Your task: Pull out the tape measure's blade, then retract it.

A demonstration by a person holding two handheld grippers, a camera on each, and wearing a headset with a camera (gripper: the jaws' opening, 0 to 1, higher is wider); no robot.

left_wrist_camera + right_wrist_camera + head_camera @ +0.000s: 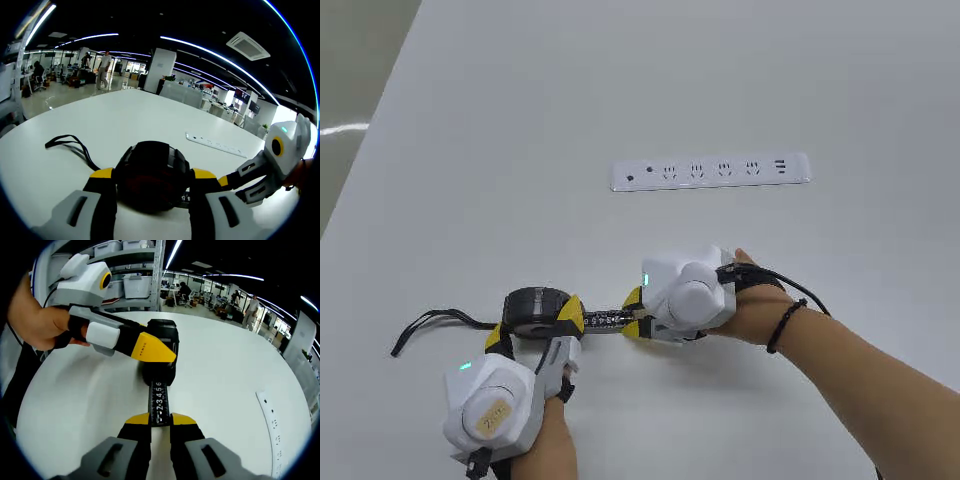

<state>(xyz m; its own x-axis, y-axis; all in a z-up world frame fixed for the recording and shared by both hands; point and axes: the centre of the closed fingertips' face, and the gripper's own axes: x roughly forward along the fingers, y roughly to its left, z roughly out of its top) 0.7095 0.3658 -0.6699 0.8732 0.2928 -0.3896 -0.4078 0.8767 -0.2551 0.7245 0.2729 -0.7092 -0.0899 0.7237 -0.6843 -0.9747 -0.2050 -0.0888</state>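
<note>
In the head view, the left tongs (534, 327) cover the near side of the tape measure case (533, 303), and the bottom edge cuts off the tongs' housing. The markings on the blade (606, 320) are too small to read there. In the right gripper view, the blade's tip is hidden between the pads of the right tongs (160, 419), which are pressed onto it. The picture's edge cuts off the power strip (270, 430). In the left gripper view, the jaws hide the lower part of the case.

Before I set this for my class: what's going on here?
A person works two handheld grippers on a white table. The left gripper clamps the black tape measure case; the right gripper pinches the blade, with a short length drawn out between them. A power strip lies beyond.
</note>
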